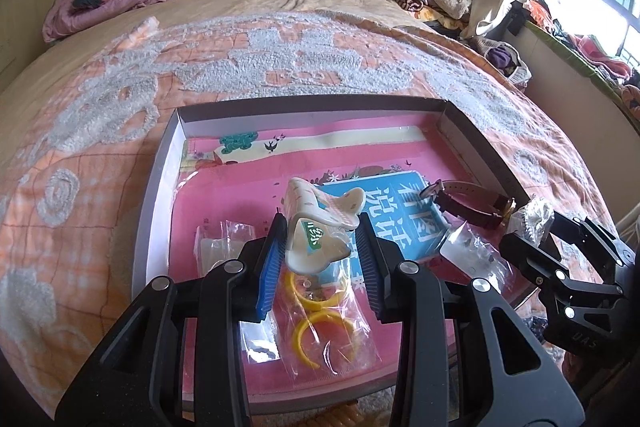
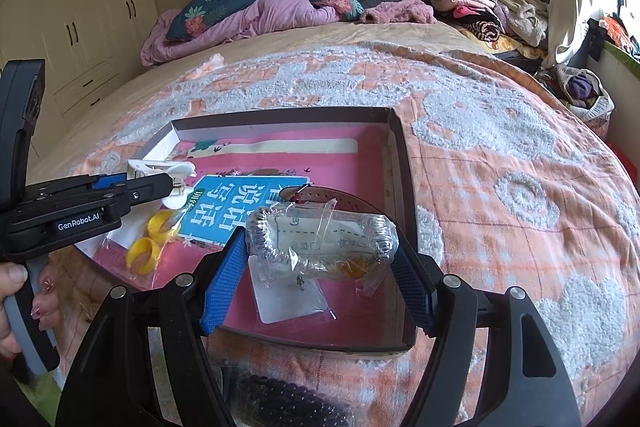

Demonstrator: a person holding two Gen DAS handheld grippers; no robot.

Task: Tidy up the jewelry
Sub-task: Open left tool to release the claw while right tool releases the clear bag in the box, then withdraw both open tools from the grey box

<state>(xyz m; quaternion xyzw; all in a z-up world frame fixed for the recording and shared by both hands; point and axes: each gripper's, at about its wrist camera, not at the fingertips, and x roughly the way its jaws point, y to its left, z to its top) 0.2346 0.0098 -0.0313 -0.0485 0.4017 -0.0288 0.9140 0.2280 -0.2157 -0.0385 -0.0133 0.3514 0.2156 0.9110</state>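
Spread over the bed [image 1: 120, 75], a shallow box [image 1: 160, 167] is seen; a hair claw [image 1: 320, 223] is clamped by the left gripper [image 1: 320, 259], a bagged bracelet [image 2: 320, 239] by the right gripper [image 2: 320, 267].

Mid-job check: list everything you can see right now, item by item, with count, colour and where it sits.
box: one, dark outside, white inside, on the bed
bedspread: one, orange and white, under the box
pink book: one, lying flat in the box
hair claw: one, cream, between the left fingers, above the book
yellow rings: two, in a clear bag, box front left
watch: one, brown strap, box right
packet: one, clear, silvery coils inside, between the right fingers
earring card: one, white, bagged, box front
left hand-held gripper: black, blue pads
right hand-held gripper: black, blue pads
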